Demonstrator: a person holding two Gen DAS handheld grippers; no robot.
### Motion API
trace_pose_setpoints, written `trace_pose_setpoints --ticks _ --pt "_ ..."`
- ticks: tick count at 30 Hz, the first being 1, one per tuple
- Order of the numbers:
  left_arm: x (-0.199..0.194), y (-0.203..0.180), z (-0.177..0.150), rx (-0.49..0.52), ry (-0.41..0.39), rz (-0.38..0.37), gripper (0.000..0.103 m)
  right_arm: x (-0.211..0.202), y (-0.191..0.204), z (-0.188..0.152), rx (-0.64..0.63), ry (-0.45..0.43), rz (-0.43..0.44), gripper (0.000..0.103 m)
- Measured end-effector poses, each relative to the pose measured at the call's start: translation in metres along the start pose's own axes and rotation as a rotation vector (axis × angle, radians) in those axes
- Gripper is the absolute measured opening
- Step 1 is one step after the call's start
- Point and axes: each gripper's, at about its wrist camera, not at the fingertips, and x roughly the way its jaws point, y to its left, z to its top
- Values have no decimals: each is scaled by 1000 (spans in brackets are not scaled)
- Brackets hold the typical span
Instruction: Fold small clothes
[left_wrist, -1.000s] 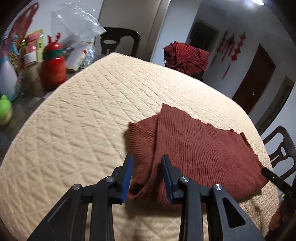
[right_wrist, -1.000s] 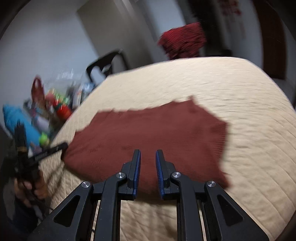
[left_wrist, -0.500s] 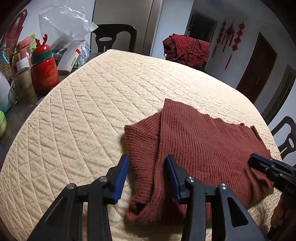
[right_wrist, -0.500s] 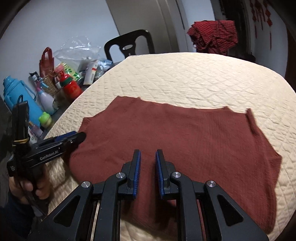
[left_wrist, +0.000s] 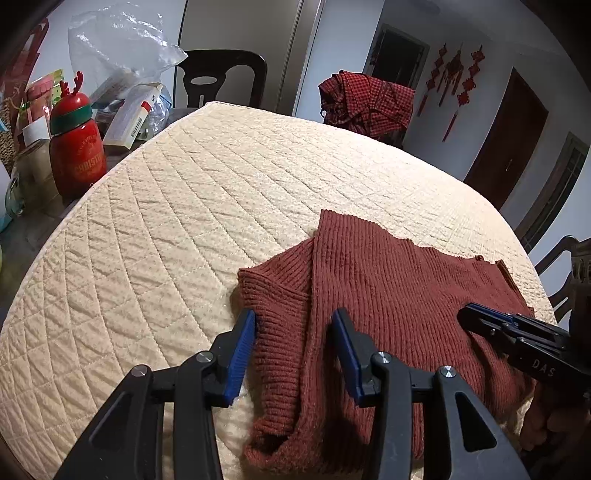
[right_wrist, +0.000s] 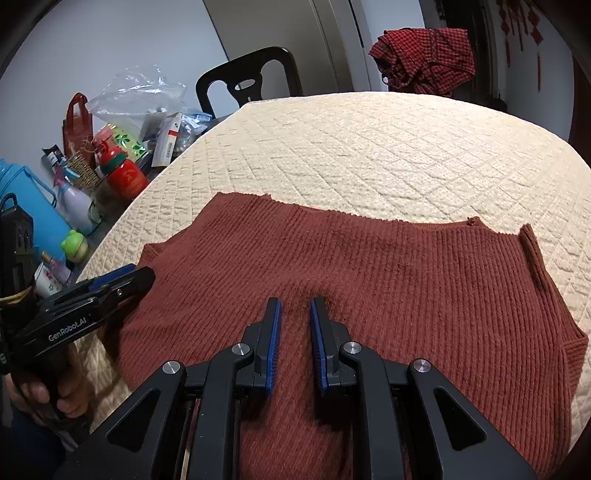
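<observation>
A rust-red ribbed knit sweater (left_wrist: 388, 295) lies flat on the cream quilted table cover (left_wrist: 184, 221). Its left sleeve is folded in over the body. My left gripper (left_wrist: 294, 317) is open at the sweater's near left edge. The folded sleeve runs loosely between its blue pads, which do not press on it. My right gripper (right_wrist: 296, 302) hovers over the middle of the sweater (right_wrist: 369, 277) near its front hem, jaws a narrow gap apart with nothing pinched. Each gripper also shows in the other's view: the right gripper (left_wrist: 467, 314) and the left gripper (right_wrist: 142, 275), held by a hand.
Clutter stands off the table's left side: a red reindeer bottle (left_wrist: 75, 147), a clear plastic bag (left_wrist: 118, 48), boxes, a blue flask (right_wrist: 33, 210) and a green frog toy (right_wrist: 74, 245). A black chair (left_wrist: 221, 77) and a red checked cloth (left_wrist: 365, 103) lie beyond the far edge.
My left jaws have spread wider and let go of the sleeve fold. My right gripper has swung left along the sweater's front edge to its middle, entering the left wrist view.
</observation>
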Motion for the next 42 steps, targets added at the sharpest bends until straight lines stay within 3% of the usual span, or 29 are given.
trace_pose_setpoints --ticks 7,9,13,19,24,32,35,42 --pt "-2 4 4 -25 -10 -43 48 1 -2 1 3 -5 1 16" --pt "-6 7 5 -36 -25 -66 55 0 -3 0 4 -8 4 16" --pt "-1 8 0 -41 -1 -102 58 1 -3 0 4 -8 5 16" --pt "1 9 -5 -43 5 -99 58 0 -4 1 1 -7 6 16" --pt "3 24 -4 -131 10 -80 58 0 -4 1 -6 -7 2 16" --pt "2 5 -11 -66 39 -99 57 0 -4 0 -9 -12 11 16" --pt "-2 2 -14 -75 51 -127 57 0 -4 0 -12 -14 10 16" --pt "-6 0 -20 -81 49 -117 55 1 -4 0 -16 -15 12 16"
